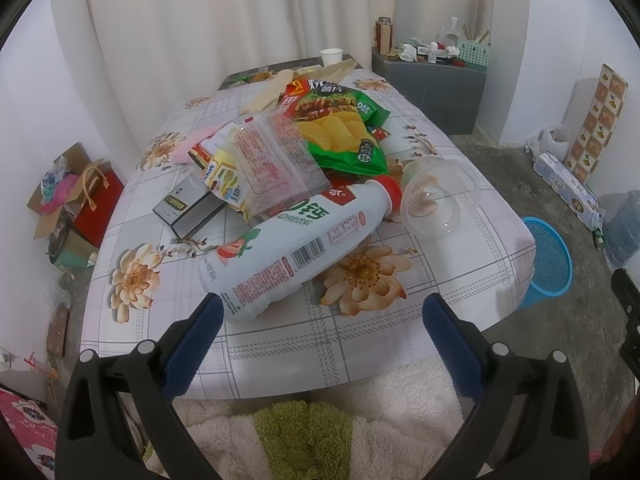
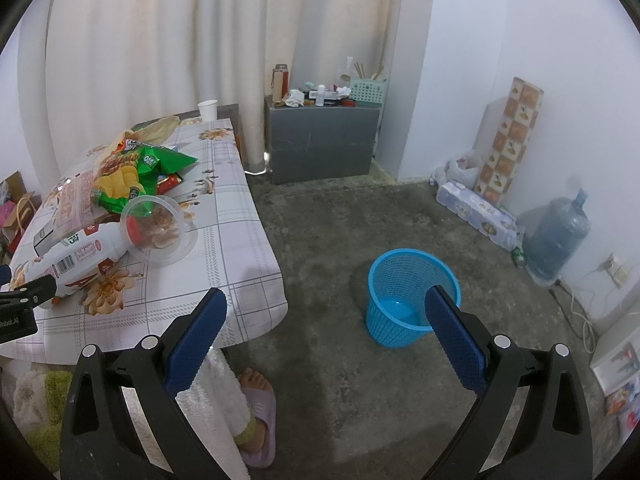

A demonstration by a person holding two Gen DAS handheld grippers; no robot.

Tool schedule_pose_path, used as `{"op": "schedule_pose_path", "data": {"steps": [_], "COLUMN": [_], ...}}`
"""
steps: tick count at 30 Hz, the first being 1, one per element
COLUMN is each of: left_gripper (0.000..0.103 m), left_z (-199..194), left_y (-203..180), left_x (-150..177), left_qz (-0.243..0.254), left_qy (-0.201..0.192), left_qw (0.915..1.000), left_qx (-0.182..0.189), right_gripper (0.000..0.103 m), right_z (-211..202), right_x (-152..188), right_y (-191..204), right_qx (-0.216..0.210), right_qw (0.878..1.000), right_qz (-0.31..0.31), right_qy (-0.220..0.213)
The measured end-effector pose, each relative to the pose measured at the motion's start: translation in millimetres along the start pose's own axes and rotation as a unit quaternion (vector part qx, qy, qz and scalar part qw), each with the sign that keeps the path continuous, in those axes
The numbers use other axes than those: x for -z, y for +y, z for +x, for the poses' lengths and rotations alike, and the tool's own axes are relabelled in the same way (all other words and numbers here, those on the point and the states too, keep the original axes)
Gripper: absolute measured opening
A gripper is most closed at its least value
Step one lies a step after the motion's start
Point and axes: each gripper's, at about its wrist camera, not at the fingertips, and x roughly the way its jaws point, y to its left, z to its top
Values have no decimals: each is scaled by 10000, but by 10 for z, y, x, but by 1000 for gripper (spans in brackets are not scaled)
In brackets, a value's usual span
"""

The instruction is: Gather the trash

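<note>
A green chip bag [image 1: 340, 128] marked "55" lies in the trash heap at the centre of the left wrist frame, above a white bottle [image 1: 296, 246] with a red cap, barcode and Chinese print lying on its side. The left gripper [image 1: 320, 316] hangs spread wide and empty at the bottle's base. The right gripper [image 2: 326, 310], equally wide and empty, points over bare floor with the blue mesh basket [image 2: 400, 280] at right centre.
</note>
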Motion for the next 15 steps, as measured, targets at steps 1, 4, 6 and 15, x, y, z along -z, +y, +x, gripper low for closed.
{"op": "schedule_pose_path", "data": {"steps": [1,4,6,15], "left_gripper": [98,98,98,98], "left_z": [5,4,6,9], "left_y": [6,4,6,9], "left_x": [-4,-4,-6,-9], "left_qz": [-4,-6,-6,-6], "left_qy": [2,6,8,18], "left_qw": [10000,10000,10000,10000], "left_qx": [4,-2,0,5], "right_gripper": [95,95,95,95], "right_z": [-1,5,8,22], "right_x": [-1,-5,-7,-19], "right_y": [0,4,7,19], "right_qx": [-4,-7,-3,-11], "right_qw": [10000,10000,10000,10000], "right_qz": [3,2,0,6], "right_qy": [-4,-3,-3,3]}}
